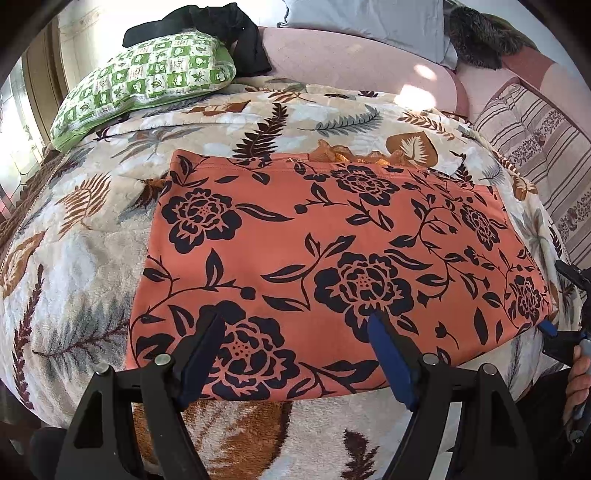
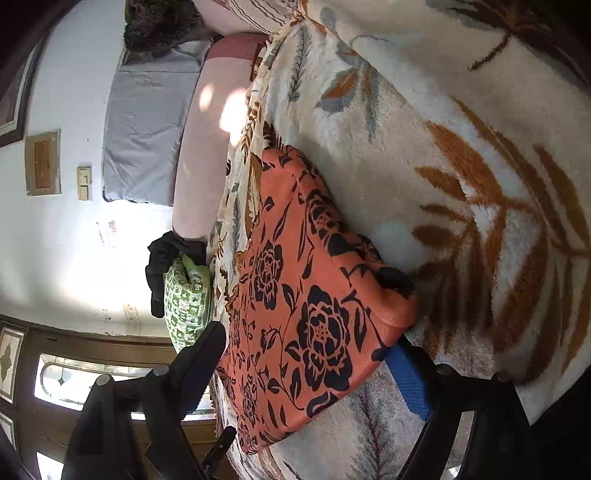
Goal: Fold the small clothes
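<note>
Hovering over the near edge of the orange cloth (image 1: pixel 332 254), the left gripper (image 1: pixel 295 332) has its two fingers spread wide apart, holding nothing; one finger is dark, the other faced with a blue pad (image 1: pixel 391 354), and both tips sit above the black flower print close to the cloth's front hem. Whether the tips actually press on the fabric I cannot tell.

Off to the right, the right gripper (image 2: pixel 314 350) is turned on its side and its fingers are also wide apart, straddling the cloth's corner. Its blue-padded finger (image 2: pixel 410 380) lies low against the blanket (image 2: pixel 480 184), just under the folded corner of the orange cloth (image 2: pixel 306 302), while the dark finger (image 2: pixel 207 347) stands off on the other side of the fabric, clear of it. From the left camera that same gripper (image 1: pixel 554 332) shows at the cloth's right front corner, with the person's hand (image 1: pixel 578 384) behind it.

The orange cloth lies flat, folded into a rough rectangle, in the middle of a fluffy cream blanket (image 1: pixel 92 240) patterned with brown and grey leaves. Beyond it, at the far left, rests a green checked pillow (image 1: pixel 144 85) with a black garment (image 1: pixel 207 29) draped on top. A pink cushion (image 1: pixel 343 62) and a grey pillow (image 1: pixel 365 22) sit along the back, and a striped cushion (image 1: pixel 535 147) at the right
</note>
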`<state>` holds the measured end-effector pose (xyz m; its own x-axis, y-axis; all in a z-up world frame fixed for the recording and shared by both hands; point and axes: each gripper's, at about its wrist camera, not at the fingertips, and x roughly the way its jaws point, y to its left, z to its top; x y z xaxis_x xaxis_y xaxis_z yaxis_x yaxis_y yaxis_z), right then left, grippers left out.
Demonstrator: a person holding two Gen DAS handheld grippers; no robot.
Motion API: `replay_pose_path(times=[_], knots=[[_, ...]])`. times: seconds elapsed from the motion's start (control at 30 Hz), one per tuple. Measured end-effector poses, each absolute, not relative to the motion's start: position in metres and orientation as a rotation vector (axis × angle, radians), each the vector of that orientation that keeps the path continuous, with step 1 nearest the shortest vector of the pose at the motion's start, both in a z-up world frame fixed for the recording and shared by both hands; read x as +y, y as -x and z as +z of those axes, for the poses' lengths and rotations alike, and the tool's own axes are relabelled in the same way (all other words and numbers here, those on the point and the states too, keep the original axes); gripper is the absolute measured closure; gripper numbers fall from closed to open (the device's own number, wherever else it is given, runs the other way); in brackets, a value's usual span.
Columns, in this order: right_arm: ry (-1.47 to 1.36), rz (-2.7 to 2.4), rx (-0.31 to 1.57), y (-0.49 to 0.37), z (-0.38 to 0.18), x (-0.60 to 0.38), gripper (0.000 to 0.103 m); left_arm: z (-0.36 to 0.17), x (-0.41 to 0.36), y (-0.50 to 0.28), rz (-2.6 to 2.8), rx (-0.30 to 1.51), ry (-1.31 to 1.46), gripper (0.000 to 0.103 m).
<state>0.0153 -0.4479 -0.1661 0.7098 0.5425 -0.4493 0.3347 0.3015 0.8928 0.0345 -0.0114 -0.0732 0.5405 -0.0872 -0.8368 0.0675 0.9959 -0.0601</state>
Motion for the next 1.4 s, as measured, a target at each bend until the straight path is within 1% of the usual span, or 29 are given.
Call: replay_pose_path(times=[0.13, 0.37, 0.43, 0.47, 0.53, 0.6, 0.63, 0.73, 0.77, 0.83, 0.87, 0.9, 0.97, 1.0, 1.03, 1.07, 1.13, 1.17, 1.27, 1.3, 1.33, 1.4], knots=[[-1.307, 0.148, 0.833, -0.019, -0.175, -0.45, 0.016, -0.076, -0.014, -0.039, -0.088, 1.005, 0.017, 0.023], [-1.277, 0.16, 0.807, -0.019, -0.17, -0.452, 0.016, -0.074, -0.027, -0.054, -0.092, 0.982, 0.023, 0.023], [-1.238, 0.15, 0.801, -0.021, -0.166, -0.452, 0.016, -0.081, -0.036, -0.062, -0.105, 0.997, 0.003, 0.023], [-1.225, 0.147, 0.813, -0.023, -0.167, -0.451, 0.016, -0.088, -0.042, -0.066, -0.108, 1.01, -0.017, 0.02], [-1.211, 0.14, 0.831, -0.026, -0.168, -0.45, 0.018, -0.107, -0.055, -0.073, -0.083, 1.057, -0.103, 0.019], [-1.191, 0.149, 0.83, -0.027, -0.164, -0.449, 0.019, -0.101, -0.063, -0.068, -0.076, 1.012, -0.154, 0.018], [-1.167, 0.153, 0.823, -0.027, -0.159, -0.448, 0.022, -0.096, -0.064, -0.066, -0.091, 0.999, -0.149, 0.018], [-1.113, 0.154, 0.806, -0.029, -0.147, -0.445, 0.023, -0.081, -0.064, -0.062, -0.102, 0.929, -0.131, 0.017], [-1.103, 0.148, 0.813, -0.032, -0.147, -0.444, 0.023, -0.083, -0.065, -0.064, -0.093, 0.93, -0.139, 0.016], [-1.106, 0.11, 0.863, -0.039, -0.158, -0.443, 0.022, -0.105, -0.068, -0.076, -0.086, 1.028, -0.161, 0.015], [-1.117, 0.111, 0.892, -0.043, -0.166, -0.443, 0.022, -0.113, -0.068, -0.079, -0.086, 1.043, -0.161, 0.01], [-1.13, 0.111, 0.887, -0.044, -0.17, -0.444, 0.022, -0.112, -0.066, -0.078, -0.073, 1.01, -0.16, 0.005], [-1.113, 0.108, 0.89, -0.044, -0.165, -0.443, 0.023, -0.11, -0.062, -0.079, -0.071, 1.028, -0.136, 0.005], [-1.089, 0.107, 0.894, -0.045, -0.162, -0.442, 0.026, -0.109, -0.06, -0.08, -0.072, 1.032, -0.124, 0.005], [-1.072, 0.101, 0.902, -0.045, -0.161, -0.441, 0.033, -0.108, -0.06, -0.08, -0.075, 1.035, -0.123, 0.005], [-1.064, 0.095, 0.914, -0.047, -0.162, -0.441, 0.037, -0.106, -0.059, -0.079, -0.077, 1.034, -0.12, 0.005], [-1.049, 0.083, 0.934, -0.049, -0.164, -0.44, 0.055, -0.101, -0.057, -0.076, -0.079, 1.016, -0.112, 0.005], [-1.042, 0.075, 0.943, -0.049, -0.165, -0.439, 0.057, -0.099, -0.056, -0.075, -0.082, 1.009, -0.11, 0.005], [-1.047, 0.059, 0.945, -0.049, -0.168, -0.44, 0.056, -0.11, -0.053, -0.079, -0.084, 1.042, -0.106, 0.005], [-1.057, 0.054, 0.942, -0.049, -0.169, -0.44, 0.056, -0.114, -0.054, -0.08, -0.088, 1.042, -0.11, 0.003], [-1.066, 0.06, 0.947, -0.051, -0.17, -0.44, 0.052, -0.116, -0.055, -0.078, -0.088, 1.02, -0.125, 0.001], [-1.065, 0.057, 0.957, -0.053, -0.169, -0.44, 0.051, -0.115, -0.055, -0.078, -0.087, 1.018, -0.132, 0.0]])
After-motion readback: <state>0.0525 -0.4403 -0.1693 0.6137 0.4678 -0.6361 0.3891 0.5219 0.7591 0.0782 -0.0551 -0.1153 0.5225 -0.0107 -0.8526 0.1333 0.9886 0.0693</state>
